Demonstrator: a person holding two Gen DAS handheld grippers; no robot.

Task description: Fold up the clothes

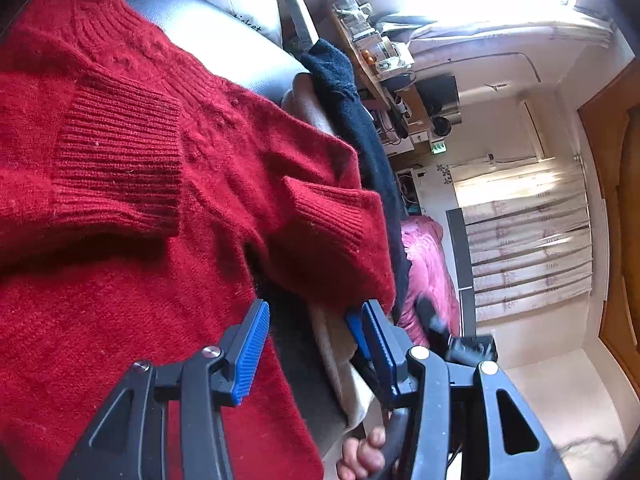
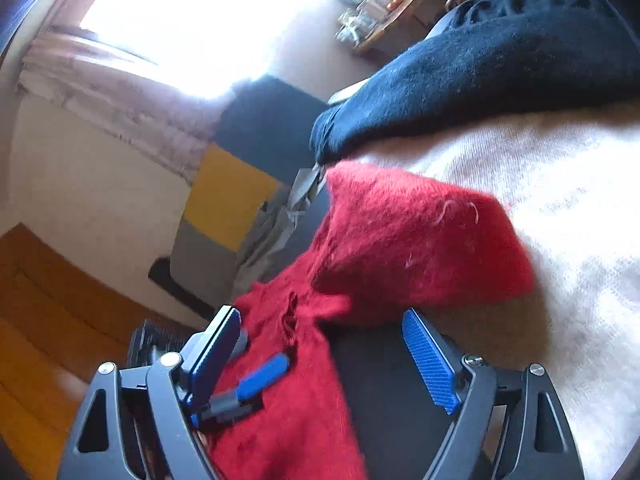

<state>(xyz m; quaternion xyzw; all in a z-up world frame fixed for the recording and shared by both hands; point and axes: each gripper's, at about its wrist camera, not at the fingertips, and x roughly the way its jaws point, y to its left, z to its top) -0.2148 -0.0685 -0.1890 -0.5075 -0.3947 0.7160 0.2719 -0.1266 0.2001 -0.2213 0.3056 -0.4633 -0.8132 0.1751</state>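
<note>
A red knit sweater [image 1: 168,208] lies spread on a dark padded surface [image 1: 208,28], both ribbed cuffs folded in over its body. My left gripper [image 1: 318,340] stands open at the sweater's lower edge, its blue pads apart with nothing clamped between them. In the right wrist view the sweater [image 2: 400,232] shows a folded corner lying on a cream cloth [image 2: 568,208]. My right gripper [image 2: 324,354] is wide open over that red edge and holds nothing. One blue finger [image 2: 260,376] of the left gripper rests on the red knit close by.
A navy garment [image 2: 500,52] lies beyond the sweater on the cream cloth, also seen as navy garment [image 1: 360,128]. A person's hand [image 1: 360,456] grips the left tool. A cluttered shelf [image 1: 372,44], pink bedding [image 1: 428,272] and curtains [image 1: 528,232] stand further off.
</note>
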